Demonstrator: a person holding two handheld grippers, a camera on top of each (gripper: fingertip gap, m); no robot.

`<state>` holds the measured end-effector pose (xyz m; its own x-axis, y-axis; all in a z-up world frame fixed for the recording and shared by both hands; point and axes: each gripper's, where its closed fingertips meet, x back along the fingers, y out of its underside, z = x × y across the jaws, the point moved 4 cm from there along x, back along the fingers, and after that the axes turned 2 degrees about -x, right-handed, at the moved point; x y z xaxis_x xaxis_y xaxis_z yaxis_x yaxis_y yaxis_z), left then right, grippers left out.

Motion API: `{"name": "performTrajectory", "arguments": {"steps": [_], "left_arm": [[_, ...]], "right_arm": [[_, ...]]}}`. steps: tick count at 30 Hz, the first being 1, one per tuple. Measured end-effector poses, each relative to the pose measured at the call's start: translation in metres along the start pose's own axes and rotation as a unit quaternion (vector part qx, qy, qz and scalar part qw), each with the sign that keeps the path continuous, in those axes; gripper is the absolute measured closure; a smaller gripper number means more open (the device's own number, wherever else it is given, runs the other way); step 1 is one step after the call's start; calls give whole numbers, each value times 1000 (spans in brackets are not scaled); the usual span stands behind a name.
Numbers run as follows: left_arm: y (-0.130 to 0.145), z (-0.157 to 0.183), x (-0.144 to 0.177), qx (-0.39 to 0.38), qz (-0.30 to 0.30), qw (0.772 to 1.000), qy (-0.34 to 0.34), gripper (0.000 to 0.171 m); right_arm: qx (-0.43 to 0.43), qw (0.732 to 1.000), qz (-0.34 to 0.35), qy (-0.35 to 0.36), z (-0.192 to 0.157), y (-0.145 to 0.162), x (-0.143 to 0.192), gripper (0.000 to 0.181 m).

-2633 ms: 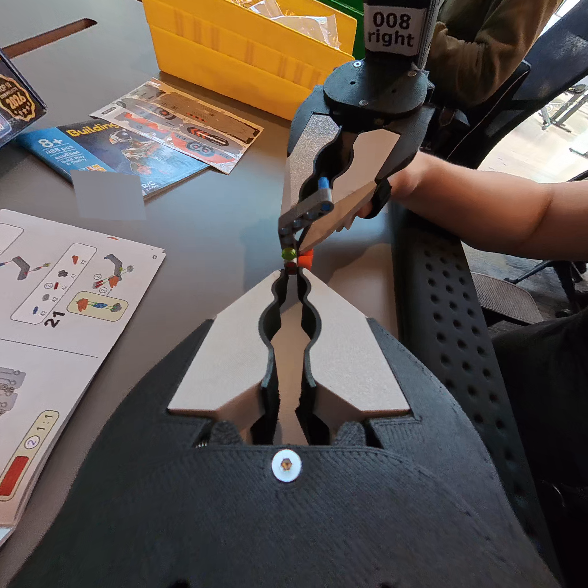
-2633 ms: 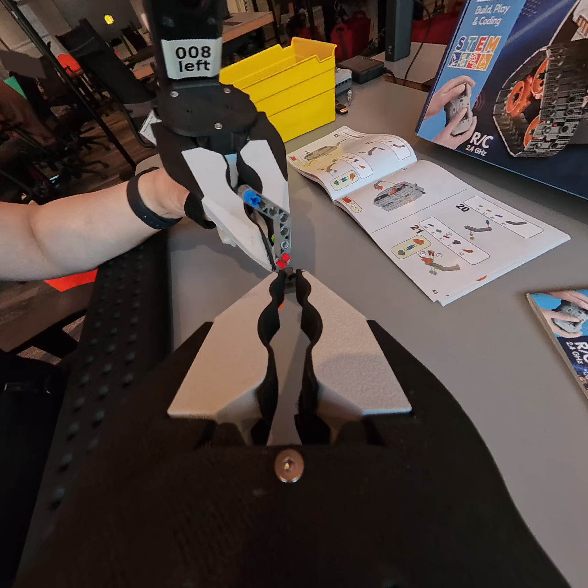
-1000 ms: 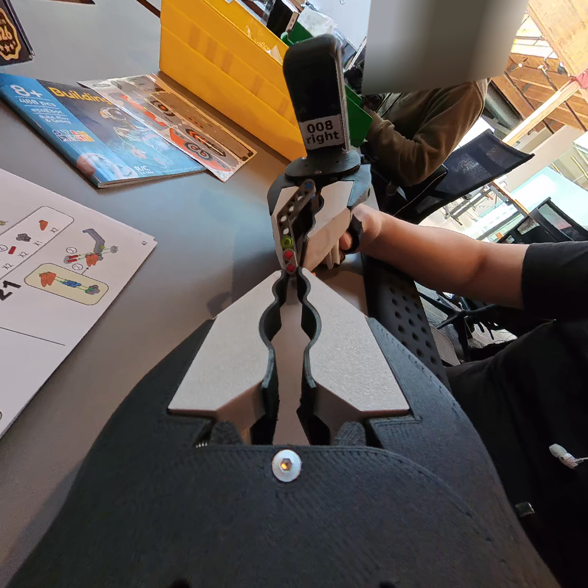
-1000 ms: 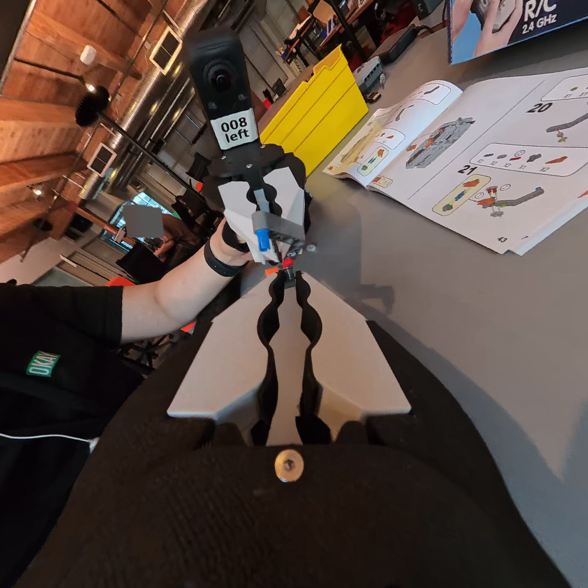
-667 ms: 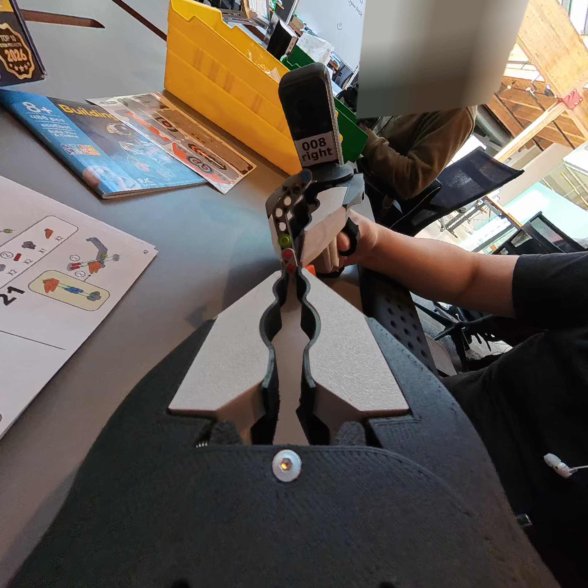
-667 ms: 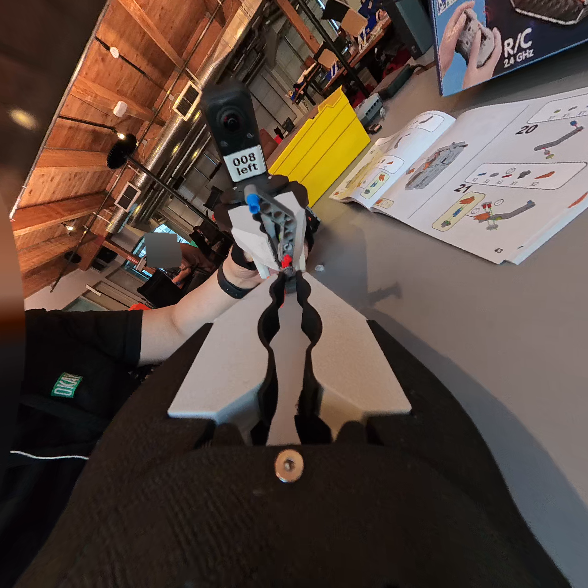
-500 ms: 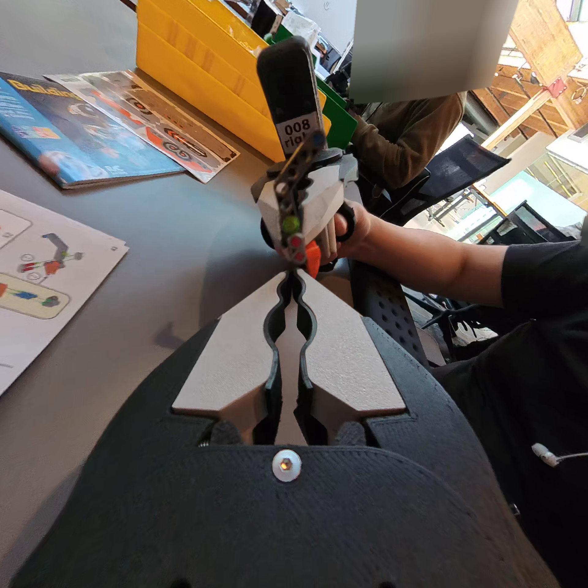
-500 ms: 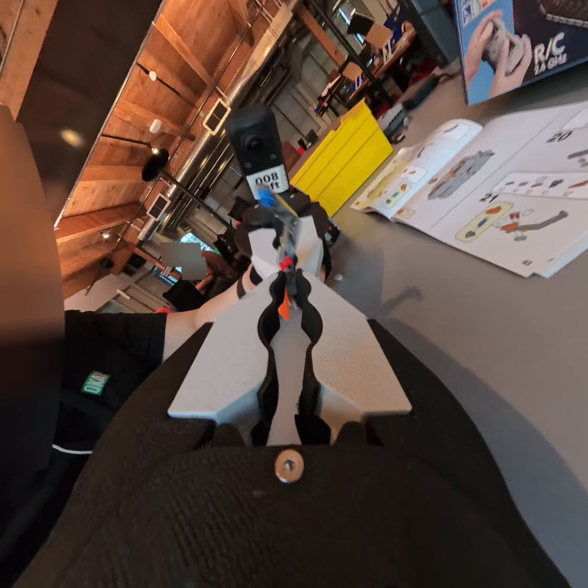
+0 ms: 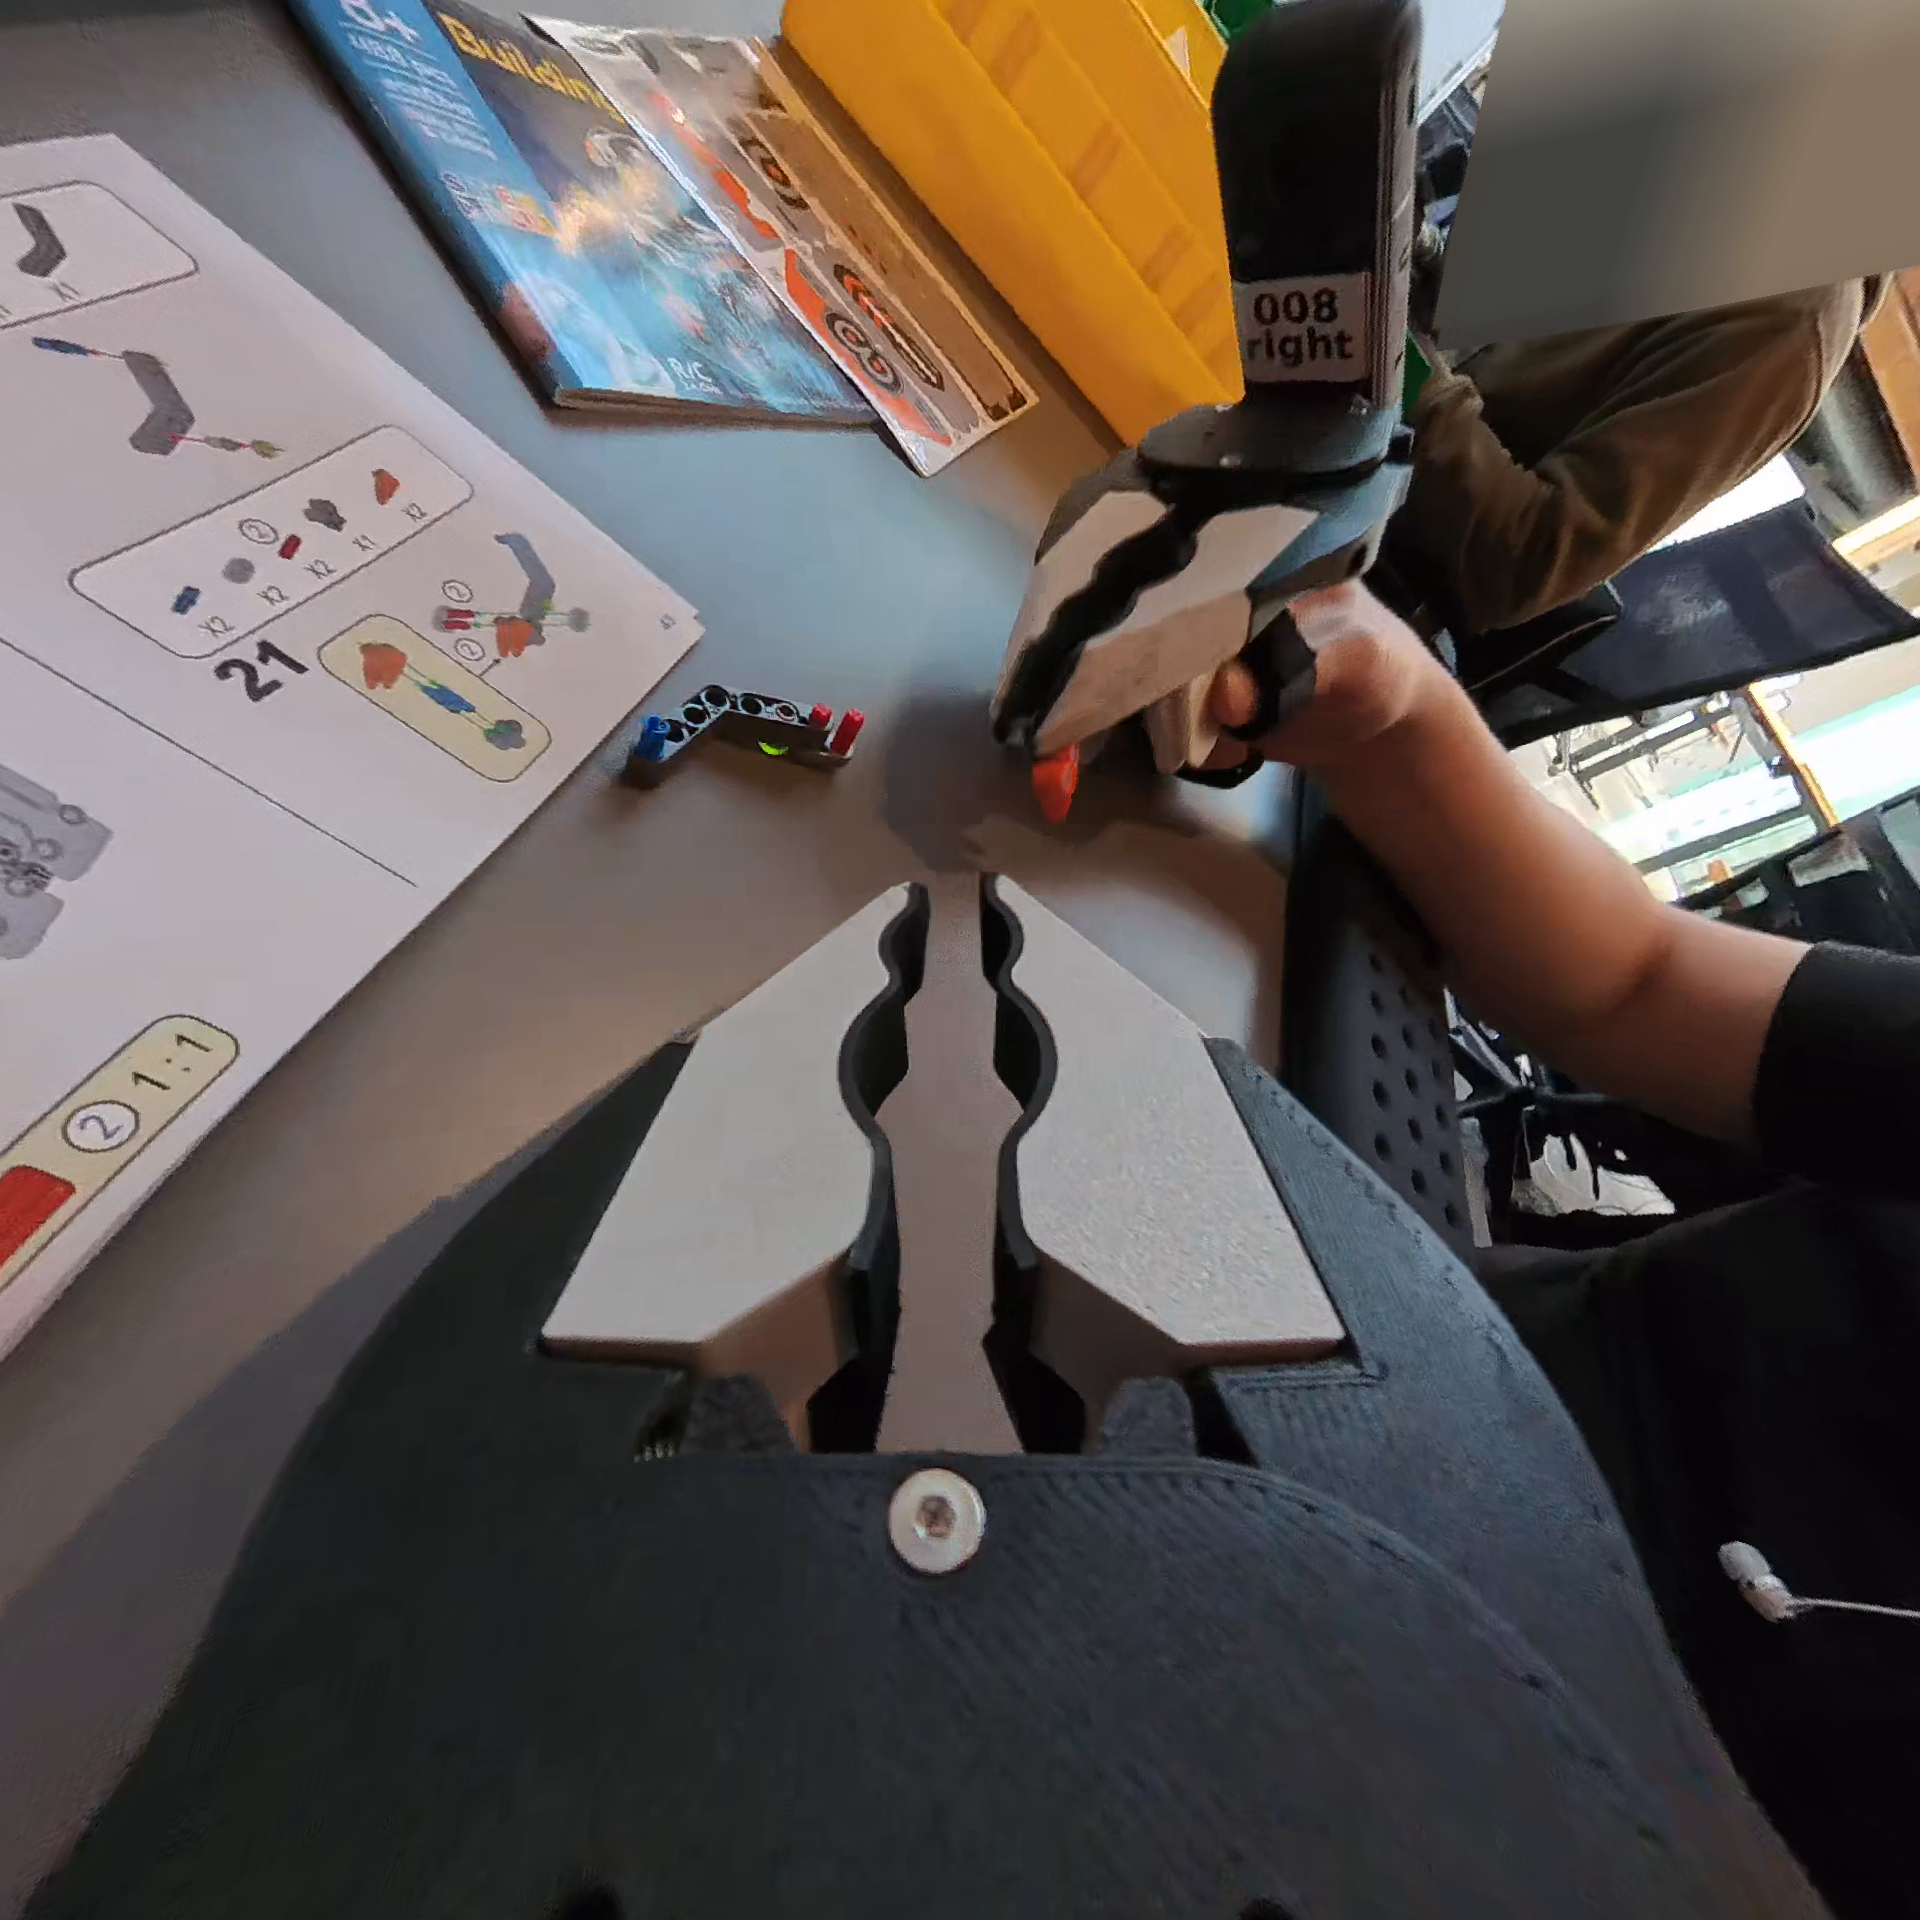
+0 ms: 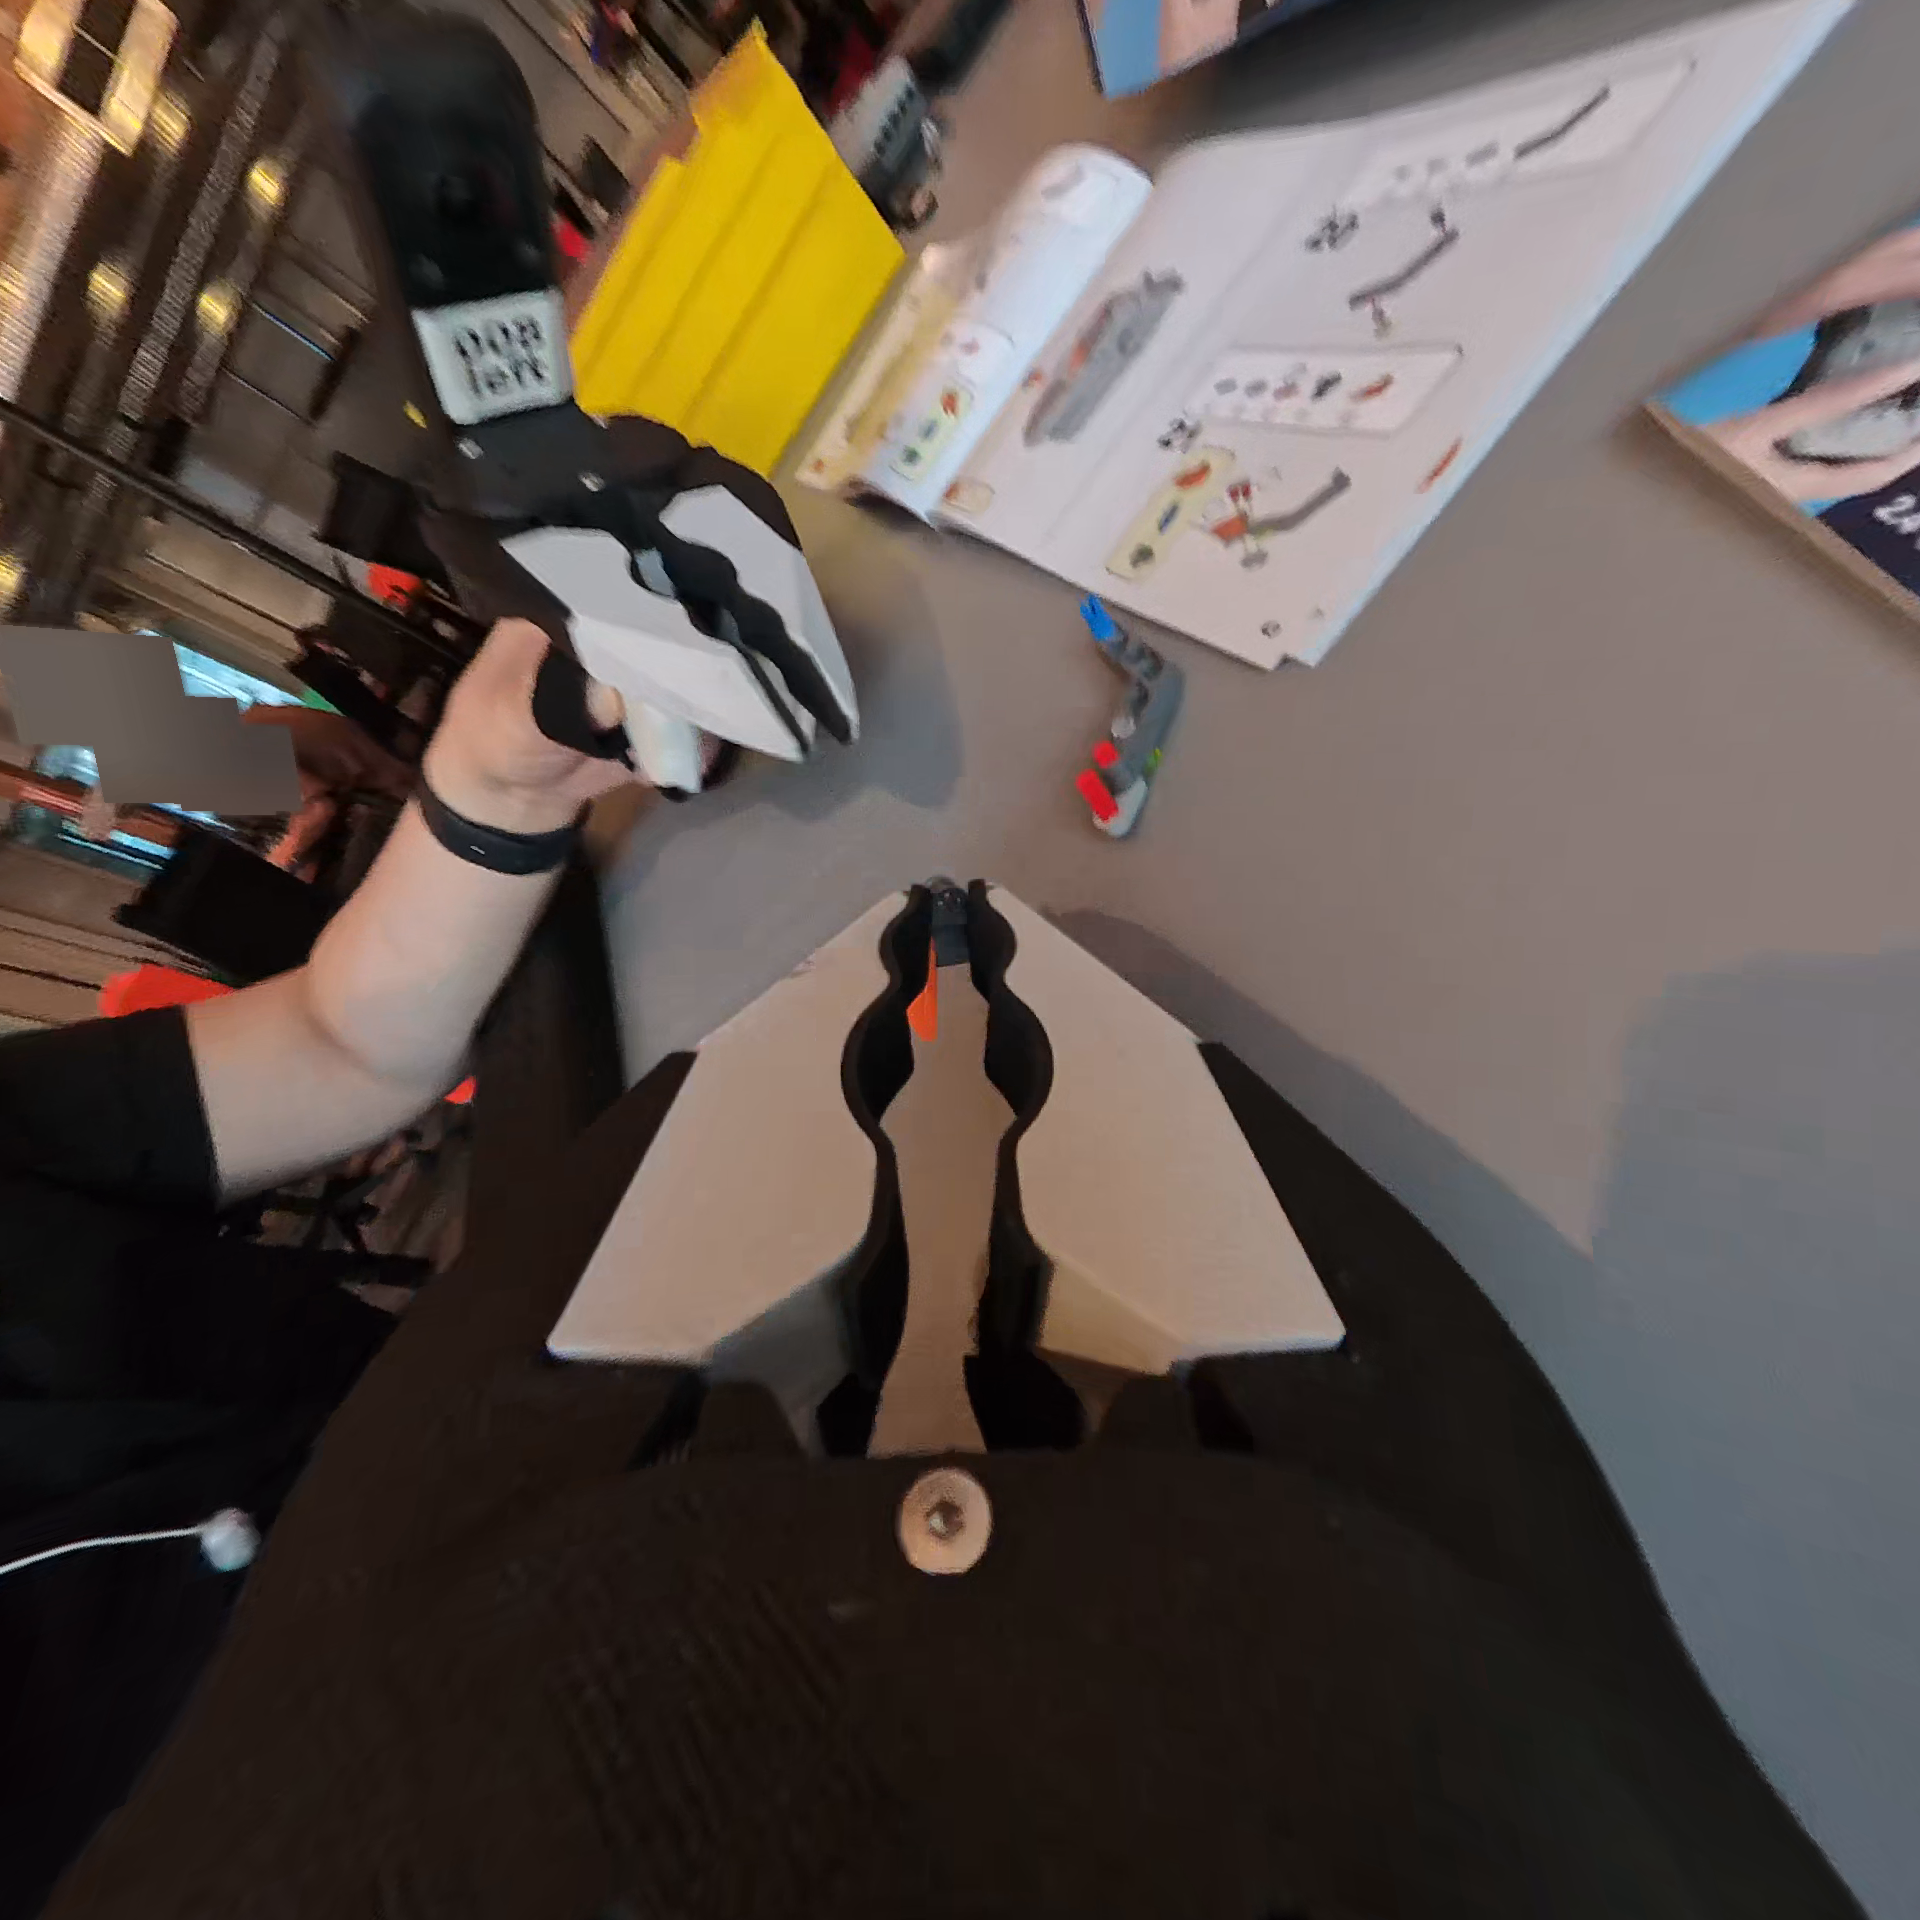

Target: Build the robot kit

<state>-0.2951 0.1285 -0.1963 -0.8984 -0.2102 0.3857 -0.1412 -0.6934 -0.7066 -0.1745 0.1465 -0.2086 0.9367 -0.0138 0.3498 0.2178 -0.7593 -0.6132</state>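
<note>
Grey bent beam (image 9: pixel 750 730) flat on table; orange piece (image 9: pixel 1052 781) in right claw (image 9: pixel 1023 740).

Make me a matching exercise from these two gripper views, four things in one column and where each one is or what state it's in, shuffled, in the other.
1. left gripper
2. right gripper
3. bent grey beam
4. yellow bin

A. far side of the table
B. lying loose beside the open manual
C. jaws slightly apart, holding nothing
D. shut on a small orange piece

Pairs: 1-C, 2-D, 3-B, 4-A
</note>
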Motion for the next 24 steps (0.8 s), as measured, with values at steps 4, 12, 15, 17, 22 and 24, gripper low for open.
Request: {"name": "performTrajectory", "arguments": {"steps": [4,12,15,17,22,24], "left_arm": [[3,-1,-2,15,-13,1000,1,163],[1,-2,-1,1,-19,1000,-19,165],[1,-3,-1,4,-19,1000,-21,164],[1,-3,0,8,-16,1000,-21,164],[-6,-4,4,29,14,999,-8,162],[-15,1,8,41,52,998,19,159]], "right_arm": [[106,987,-63,102,2,10,-9,174],[178,964,-22,196,5,-19,-10,155],[194,952,-57,231,10,-23,-22,152],[201,942,-84,257,16,-23,-30,152],[170,958,-57,223,8,-31,-31,175],[87,988,29,124,-10,-43,-23,175]]}}
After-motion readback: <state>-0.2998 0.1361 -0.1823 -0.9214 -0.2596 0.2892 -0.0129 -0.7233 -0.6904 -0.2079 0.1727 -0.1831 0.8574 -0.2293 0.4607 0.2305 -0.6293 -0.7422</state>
